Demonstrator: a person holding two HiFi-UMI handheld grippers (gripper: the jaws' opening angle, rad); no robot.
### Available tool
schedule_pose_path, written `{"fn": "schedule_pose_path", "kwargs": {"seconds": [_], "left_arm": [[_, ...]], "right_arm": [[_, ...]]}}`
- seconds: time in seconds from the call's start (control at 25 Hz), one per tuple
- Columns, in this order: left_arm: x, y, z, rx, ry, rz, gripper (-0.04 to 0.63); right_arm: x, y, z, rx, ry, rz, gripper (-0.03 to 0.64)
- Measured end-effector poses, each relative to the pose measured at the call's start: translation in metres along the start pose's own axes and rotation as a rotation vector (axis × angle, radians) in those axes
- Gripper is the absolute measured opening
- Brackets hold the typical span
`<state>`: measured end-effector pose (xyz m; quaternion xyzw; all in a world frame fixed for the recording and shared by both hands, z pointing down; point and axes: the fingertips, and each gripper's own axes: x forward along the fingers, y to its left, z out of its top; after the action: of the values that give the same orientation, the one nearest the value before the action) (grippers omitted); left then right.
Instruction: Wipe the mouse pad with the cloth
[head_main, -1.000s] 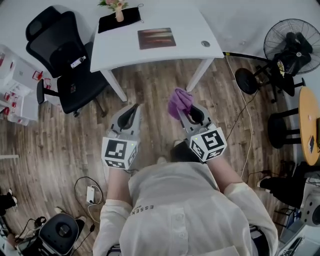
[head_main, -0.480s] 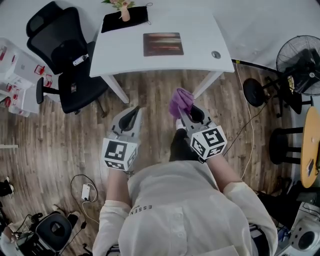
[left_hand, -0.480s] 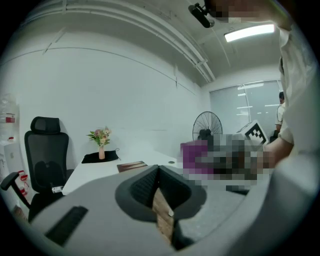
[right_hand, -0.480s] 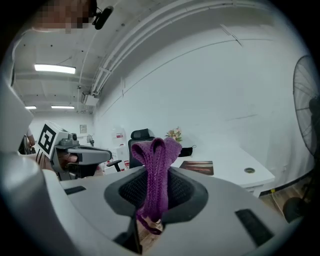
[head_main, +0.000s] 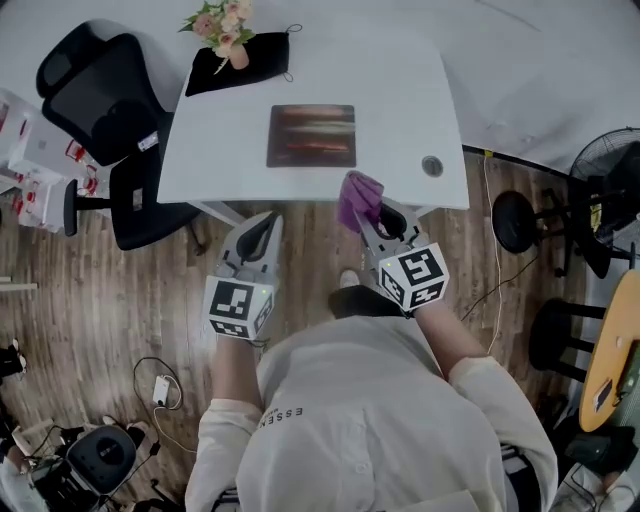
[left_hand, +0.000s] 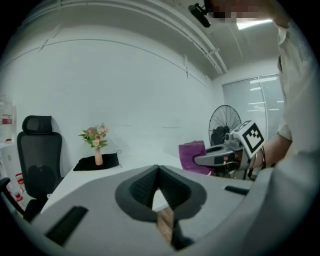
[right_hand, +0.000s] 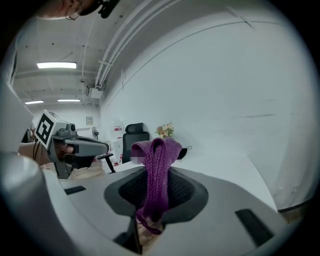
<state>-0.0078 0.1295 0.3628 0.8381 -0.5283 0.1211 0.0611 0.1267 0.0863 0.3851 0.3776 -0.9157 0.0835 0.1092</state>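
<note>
1. Mouse pad: dark, rectangular, with reddish streaks. It lies flat on the white bench, about mid-width and closer to the near edge. Nothing rests on it.
2. Cloth: purple, knitted and bunched. It is pinched upright between the jaws of the right tool, with a fold standing above the tips and a tail hanging below. It is held at the bench's near edge, close to the pad's near right corner and not on the pad.
3. Right tool: clenched on the cloth, pointing toward the bench.
4. Left tool: jaws closed tip to tip with nothing gripped. It sits beside the right tool, just short of the bench's near edge, over the wood floor.
5. Cable grommet: round, set in the bench top right of the pad.
6. Vase of flowers: stands on a black face mask at the bench's far left corner, well apart from the pad.
7. Office chair: black, at the left end of the bench.
8. Pedestal fan: on the floor at the far right, with a round black stool beside it.
</note>
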Motion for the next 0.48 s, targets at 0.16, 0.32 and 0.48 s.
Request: {"fn": "schedule_pose_path", "kwargs": {"seconds": [0.16,0.32,0.48], "left_arm": [[0.058,0.009,0.016,-0.006,0.001,0.028,0.000],[0.101,0.019,0.026,-0.007,0.014,0.041,0.000],[0.125,0.028,0.030,0.014,0.016,0.018,0.000]], "right_arm": [[0.031,-0.058,0.011,-0.011,0.003,0.017,0.092],[0.059,-0.098,0.018,-0.004,0.007,0.023,0.092],[0.083,-0.116,0.016,0.012,0.038,0.030,0.092]]}}
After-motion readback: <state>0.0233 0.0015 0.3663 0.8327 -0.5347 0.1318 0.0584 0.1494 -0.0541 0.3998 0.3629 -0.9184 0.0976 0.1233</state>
